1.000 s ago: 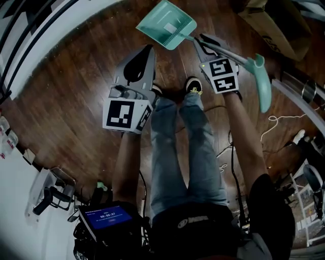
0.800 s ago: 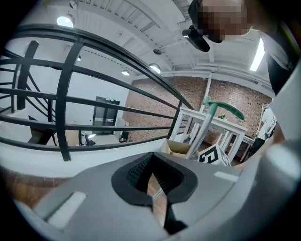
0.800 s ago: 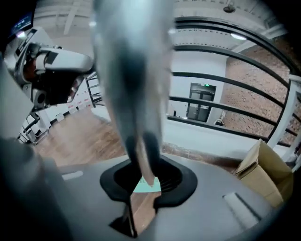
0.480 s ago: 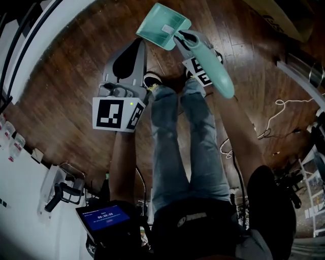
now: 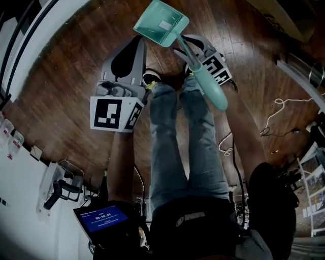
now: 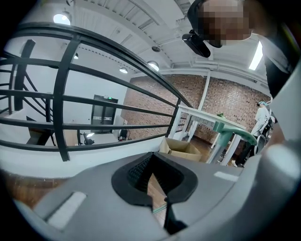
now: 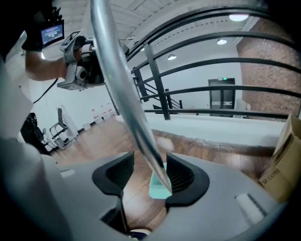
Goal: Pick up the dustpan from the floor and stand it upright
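The teal dustpan (image 5: 160, 23) rests its pan on the wooden floor, and its handle (image 5: 209, 87) rises steeply toward me. My right gripper (image 5: 187, 46) straddles the metal shaft (image 7: 127, 94) just below the pan. Its jaws are opening: the shaft runs between the pads close to the right one, with a clear gap on the left. Past the jaws the pan (image 7: 159, 186) shows on the floor. My left gripper (image 5: 139, 41) hovers to the left of the pan, shut and empty. The left gripper view catches the teal handle (image 6: 233, 132) at the right.
The person's legs and shoes (image 5: 152, 78) stand just below the grippers. A cardboard box (image 5: 284, 15) sits at the upper right, a white cable (image 5: 277, 117) lies at the right, and a black railing (image 6: 70, 94) over a white ledge runs along the left.
The dustpan's handle swung from pointing right to rising steeply toward me, and the pan came down onto the floor. The right gripper moved left with it and its jaws spread apart.
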`<state>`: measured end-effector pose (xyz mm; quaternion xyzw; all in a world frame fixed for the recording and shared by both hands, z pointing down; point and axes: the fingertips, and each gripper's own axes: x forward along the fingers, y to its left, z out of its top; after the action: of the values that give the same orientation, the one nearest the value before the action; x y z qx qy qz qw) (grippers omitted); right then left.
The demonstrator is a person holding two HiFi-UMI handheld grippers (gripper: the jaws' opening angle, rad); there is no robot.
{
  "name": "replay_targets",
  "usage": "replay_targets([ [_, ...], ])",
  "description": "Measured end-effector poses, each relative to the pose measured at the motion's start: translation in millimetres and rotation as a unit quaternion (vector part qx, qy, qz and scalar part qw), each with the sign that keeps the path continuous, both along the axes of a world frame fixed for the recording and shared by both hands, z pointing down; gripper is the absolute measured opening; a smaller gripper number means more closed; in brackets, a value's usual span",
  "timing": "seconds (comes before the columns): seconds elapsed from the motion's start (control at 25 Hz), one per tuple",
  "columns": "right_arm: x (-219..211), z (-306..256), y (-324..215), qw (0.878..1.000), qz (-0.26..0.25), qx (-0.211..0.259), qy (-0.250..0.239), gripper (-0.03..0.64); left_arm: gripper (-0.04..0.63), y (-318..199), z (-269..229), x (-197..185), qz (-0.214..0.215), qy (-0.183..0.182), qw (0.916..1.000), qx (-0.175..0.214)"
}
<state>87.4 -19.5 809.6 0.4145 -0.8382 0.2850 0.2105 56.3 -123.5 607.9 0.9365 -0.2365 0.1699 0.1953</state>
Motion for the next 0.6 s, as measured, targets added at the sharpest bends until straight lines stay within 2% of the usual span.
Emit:
replay_targets([
  [0.08, 3, 5, 17, 1.0, -0.017, -0.01, -0.008, 0.272, 0.017, -1, -7, 0, 0.004, -0.001, 1.0, 0.004],
  [0.16, 18, 7, 43, 0.999, -0.027, -0.025, -0.007, 0.272, 0.017, -3, -12, 1, 0.007, -0.002, 0.9999, 0.007],
  [0.24, 48, -6, 64, 1.0, -0.008, -0.028, 0.004, 0.27, 0.017, -1, -22, 0, 0.009, -0.003, 0.9999, 0.01],
  [0.32, 90, -43, 75, 0.999, 0.038, -0.009, 0.017, 0.262, 0.017, 4, -41, 1, 0.015, -0.005, 0.9998, 0.014],
  [0.44, 145, -141, 66, 0.992, 0.102, 0.064, 0.035, 0.25, 0.017, 13, -84, 4, 0.024, -0.005, 0.9994, 0.025],
  [0.52, 161, -225, 49, 0.982, 0.123, 0.136, 0.046, 0.205, 0.017, 20, -123, 7, 0.028, 0.001, 0.9989, 0.037],
  [0.6, 158, -317, 32, 0.966, 0.139, 0.209, 0.053, 0.119, 0.017, 32, -168, 8, 0.031, 0.007, 0.9982, 0.051],
])
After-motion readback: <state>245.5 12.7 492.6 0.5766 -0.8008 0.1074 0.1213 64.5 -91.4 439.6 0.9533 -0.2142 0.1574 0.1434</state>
